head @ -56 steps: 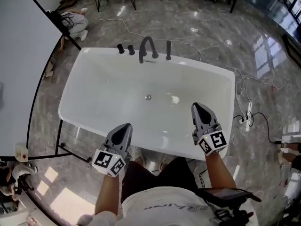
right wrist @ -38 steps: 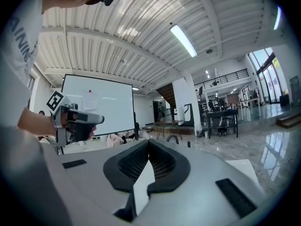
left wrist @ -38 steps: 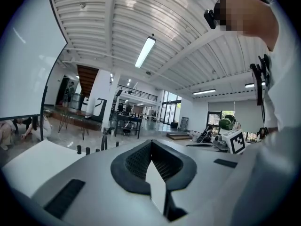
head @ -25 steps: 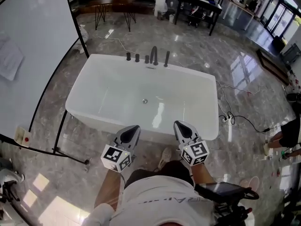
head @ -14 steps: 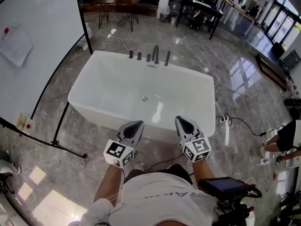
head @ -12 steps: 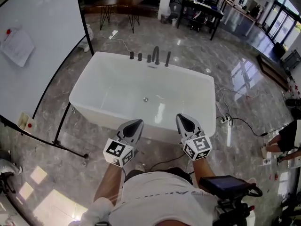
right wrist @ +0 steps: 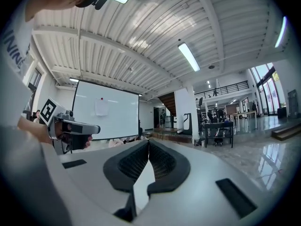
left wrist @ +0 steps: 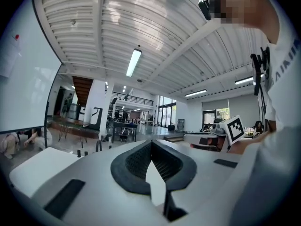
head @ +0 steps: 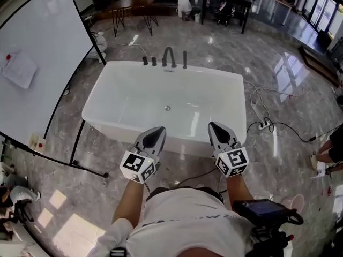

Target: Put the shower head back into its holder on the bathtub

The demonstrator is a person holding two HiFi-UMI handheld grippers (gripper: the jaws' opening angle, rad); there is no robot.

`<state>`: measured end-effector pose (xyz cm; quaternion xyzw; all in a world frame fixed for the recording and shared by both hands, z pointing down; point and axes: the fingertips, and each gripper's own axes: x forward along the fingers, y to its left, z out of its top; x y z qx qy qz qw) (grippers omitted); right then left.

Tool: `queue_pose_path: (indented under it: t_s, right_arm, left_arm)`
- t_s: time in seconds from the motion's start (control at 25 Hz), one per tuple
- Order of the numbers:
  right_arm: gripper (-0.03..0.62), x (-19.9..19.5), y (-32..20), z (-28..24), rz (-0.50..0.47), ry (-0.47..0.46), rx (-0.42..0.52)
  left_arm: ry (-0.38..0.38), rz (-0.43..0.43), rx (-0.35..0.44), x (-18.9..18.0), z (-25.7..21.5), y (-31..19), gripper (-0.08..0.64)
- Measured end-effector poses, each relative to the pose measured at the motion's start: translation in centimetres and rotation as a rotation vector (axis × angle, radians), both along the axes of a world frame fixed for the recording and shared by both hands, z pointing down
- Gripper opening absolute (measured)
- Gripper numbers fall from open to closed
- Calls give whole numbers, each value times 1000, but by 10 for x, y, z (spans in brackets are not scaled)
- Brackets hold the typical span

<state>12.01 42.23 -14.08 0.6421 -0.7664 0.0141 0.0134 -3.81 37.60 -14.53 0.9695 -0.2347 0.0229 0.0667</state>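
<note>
Head view: person is holding both tools out level, forearms side by side. The left grey two-jaw gripper (head: 155, 133) and the right grey two-jaw gripper (head: 218, 129) are pointing toward 12 o'clock, tips over the near rim of the white freestanding bathtub (head: 107, 92). Grey polished marble floor (head: 289, 84) is lying all round. Large whiteboard on a black stand (head: 37, 63) is standing at 10 o'clock, a power strip with cables (head: 262, 125) at 2 o'clock. Tub basin is showing its round drain (head: 167, 108). On the far rim the slim dark shower head (head: 185, 59) is standing upright, just right of the dark arched faucet (head: 169, 56).

Left gripper view: black ribbed pads (left wrist: 136, 161) are pressing together, clenched on nothing.

Right gripper view: black ribbed pads (right wrist: 134, 163) are likewise meeting, clenched on nothing, with the whiteboard at 10 o'clock.
</note>
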Motion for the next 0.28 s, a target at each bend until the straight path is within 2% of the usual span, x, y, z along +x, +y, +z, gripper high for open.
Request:
queue_pose_path:
  t_s: [0.12, 0.28]
  right_arm:
    - [12, 26, 12, 11, 5, -22, -1]
    - [12, 57, 22, 19, 1, -46, 7]
  left_arm:
    - [-11, 6, -21, 27, 9, 13, 14]
    - [-22, -5, -5, 57, 8, 22, 14]
